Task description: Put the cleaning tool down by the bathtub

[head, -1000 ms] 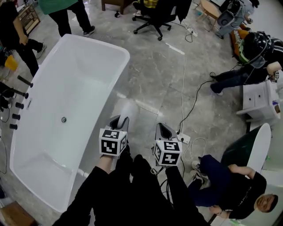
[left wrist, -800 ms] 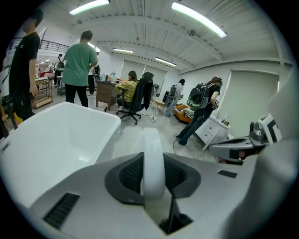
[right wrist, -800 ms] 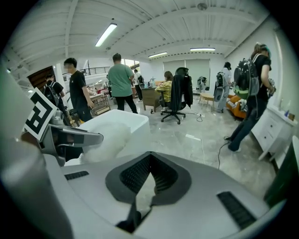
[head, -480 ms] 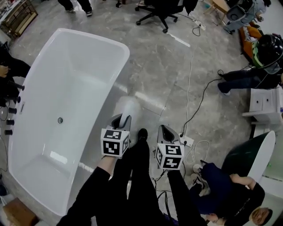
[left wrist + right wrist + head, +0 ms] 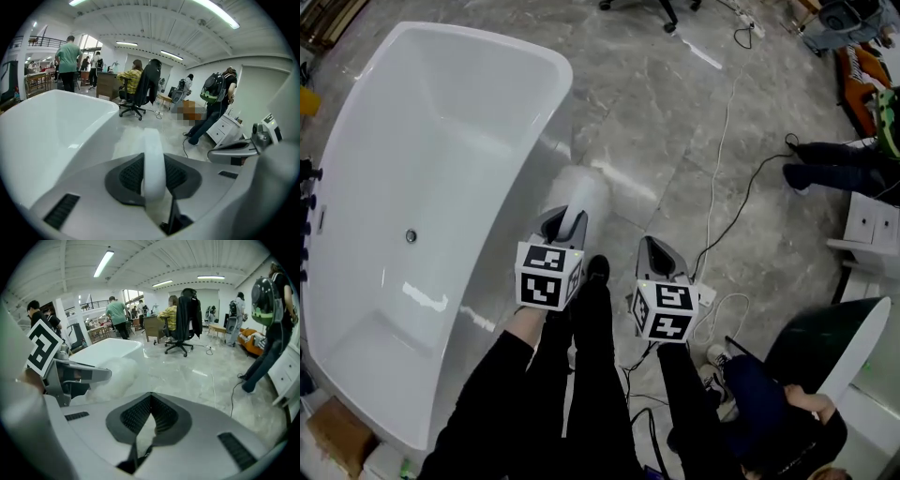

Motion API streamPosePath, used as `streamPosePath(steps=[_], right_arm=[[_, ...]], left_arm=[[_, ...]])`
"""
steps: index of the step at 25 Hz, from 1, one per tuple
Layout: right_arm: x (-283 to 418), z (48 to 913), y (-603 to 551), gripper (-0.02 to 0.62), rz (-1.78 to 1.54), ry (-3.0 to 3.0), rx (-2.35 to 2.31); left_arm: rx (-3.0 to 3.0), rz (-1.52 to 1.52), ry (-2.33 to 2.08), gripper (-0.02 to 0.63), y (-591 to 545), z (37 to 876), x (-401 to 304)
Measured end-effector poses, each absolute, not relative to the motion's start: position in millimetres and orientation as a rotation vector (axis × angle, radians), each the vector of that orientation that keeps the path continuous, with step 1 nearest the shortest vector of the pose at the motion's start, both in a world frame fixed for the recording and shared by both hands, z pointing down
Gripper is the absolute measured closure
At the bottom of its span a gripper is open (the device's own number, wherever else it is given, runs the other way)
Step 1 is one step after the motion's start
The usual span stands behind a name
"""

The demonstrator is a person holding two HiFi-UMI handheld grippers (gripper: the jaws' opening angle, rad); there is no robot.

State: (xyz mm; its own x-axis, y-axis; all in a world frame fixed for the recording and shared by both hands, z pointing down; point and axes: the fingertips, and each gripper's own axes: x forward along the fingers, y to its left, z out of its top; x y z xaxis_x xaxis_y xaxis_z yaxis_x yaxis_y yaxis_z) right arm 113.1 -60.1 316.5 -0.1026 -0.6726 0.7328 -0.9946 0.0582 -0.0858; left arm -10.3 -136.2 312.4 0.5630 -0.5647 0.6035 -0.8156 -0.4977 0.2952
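A white bathtub (image 5: 551, 111) fills the left of the head view and shows in the left gripper view (image 5: 56, 122) and the right gripper view (image 5: 110, 348). The cleaning tool is a white handle (image 5: 153, 164) with a fluffy white head (image 5: 582, 190). My left gripper (image 5: 563, 225) is shut on the handle and holds the tool over the floor just right of the tub's rim. The fluffy head (image 5: 112, 372) sticks out in front of that gripper (image 5: 75, 376). My right gripper (image 5: 655, 257) hangs beside it, shut, with nothing in its jaws (image 5: 151, 399).
Grey marble floor runs right of the tub. Cables and a white power strip (image 5: 709, 295) lie near my right gripper. A person (image 5: 769, 398) sits at the lower right beside a green and white object (image 5: 834, 342). An office chair (image 5: 133, 101) and several people stand farther off.
The head view has slid forward: the tub sits higher and the far people have left the frame. Both grippers keep their places, and the left one still holds the tool.
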Motion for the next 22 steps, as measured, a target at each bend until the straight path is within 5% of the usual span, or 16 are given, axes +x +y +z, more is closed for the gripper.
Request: streamPosePath(steps=[22], right_arm=[[146,484,-109,0.595,0.826,-1.822,1.593]], left_arm=[[2.211,0.632,-1.11,0.509,-182,491,32]])
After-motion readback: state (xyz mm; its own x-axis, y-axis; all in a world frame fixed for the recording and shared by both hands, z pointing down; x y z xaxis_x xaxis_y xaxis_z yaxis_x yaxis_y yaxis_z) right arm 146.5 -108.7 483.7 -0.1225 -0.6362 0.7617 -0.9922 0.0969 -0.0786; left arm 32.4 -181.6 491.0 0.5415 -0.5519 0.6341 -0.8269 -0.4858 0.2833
